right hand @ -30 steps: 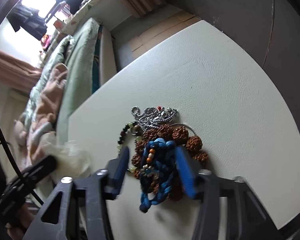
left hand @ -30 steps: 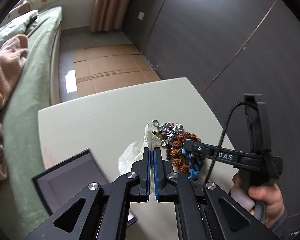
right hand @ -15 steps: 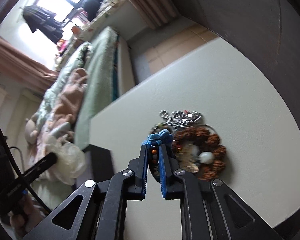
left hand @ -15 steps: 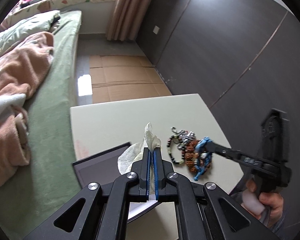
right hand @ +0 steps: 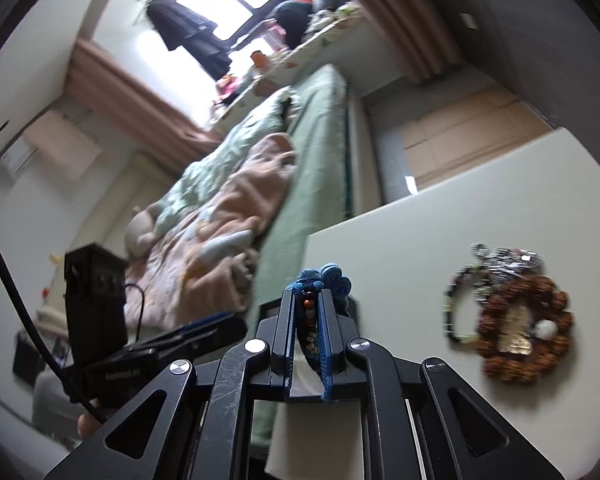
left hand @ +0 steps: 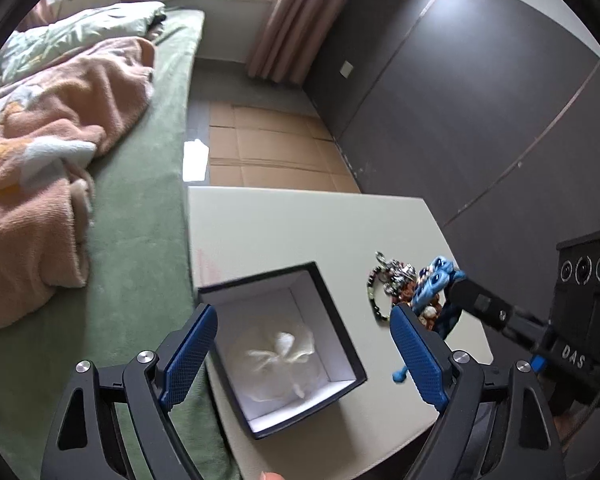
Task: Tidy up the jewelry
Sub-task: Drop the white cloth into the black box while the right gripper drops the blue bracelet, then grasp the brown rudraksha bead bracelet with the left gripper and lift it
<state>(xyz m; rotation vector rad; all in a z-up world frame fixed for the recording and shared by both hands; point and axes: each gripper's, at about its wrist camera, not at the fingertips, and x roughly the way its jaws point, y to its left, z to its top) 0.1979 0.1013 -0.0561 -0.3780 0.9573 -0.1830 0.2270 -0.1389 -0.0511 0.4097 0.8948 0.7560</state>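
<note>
**A:** Where did things stand around the dark, white-lined square cardboard box?

**B:** The box sat open on the cream table top, at the table's edge nearest the green bedspread, with a crumpled white tissue lying inside it. My left gripper hung over the box, its blue-padded jaws having just swung apart; they stood wide, one finger on either side of the box, nothing pinched between them.

**A:** And to the right of the box?

**B:** A small heap of jewelry lay on the table, apart from the box: a dark-and-pale beaded bracelet, a silver chain piece touching it at the far side, and a ring of knobbly brown seed beads just beyond, with a pale shiny pendant and a white bead inside the ring.

**A:** What about your right gripper?

**B:** My right gripper was off the table, between the box and that heap. Its jaws had been closing and were pressed on a blue braided cord bracelet with small orange and pale beads. The cord's knotted end stuck out past the fingertips, and in the left camera a loose blue tail dangled below.

**A:** Was the blue bracelet in the box?

**B:** No, it was in the air, held clear of both the table and the box.
</note>
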